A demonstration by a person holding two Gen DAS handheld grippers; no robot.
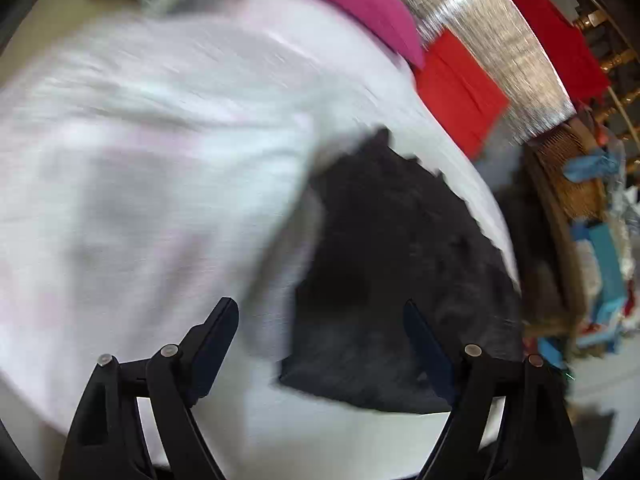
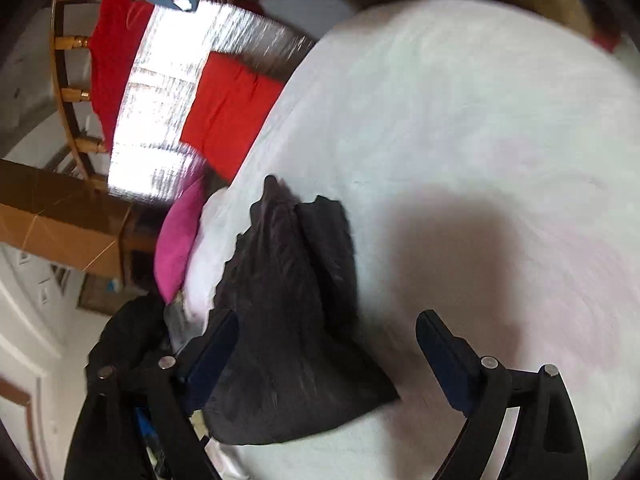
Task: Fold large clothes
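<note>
A dark grey garment (image 1: 384, 280) lies bunched on a white sheet (image 1: 160, 160) that covers the bed. My left gripper (image 1: 320, 328) is open and hovers over the garment's near edge, holding nothing. In the right wrist view the same garment (image 2: 288, 312) lies in a crumpled heap on the sheet (image 2: 460, 120). My right gripper (image 2: 326, 344) is open with the garment between and just ahead of its fingers. Its left finger (image 2: 216, 348) is against the cloth's edge. Both views are blurred by motion.
A pink pillow (image 1: 368, 4) and a red folded cloth (image 1: 460, 92) lie at the bed's far side, also in the right wrist view (image 2: 180, 240) (image 2: 228, 112). A silver mat (image 2: 160, 100), a wooden chair (image 2: 68, 80), a brown box (image 2: 60, 224) and a wicker basket (image 1: 568, 176) stand around.
</note>
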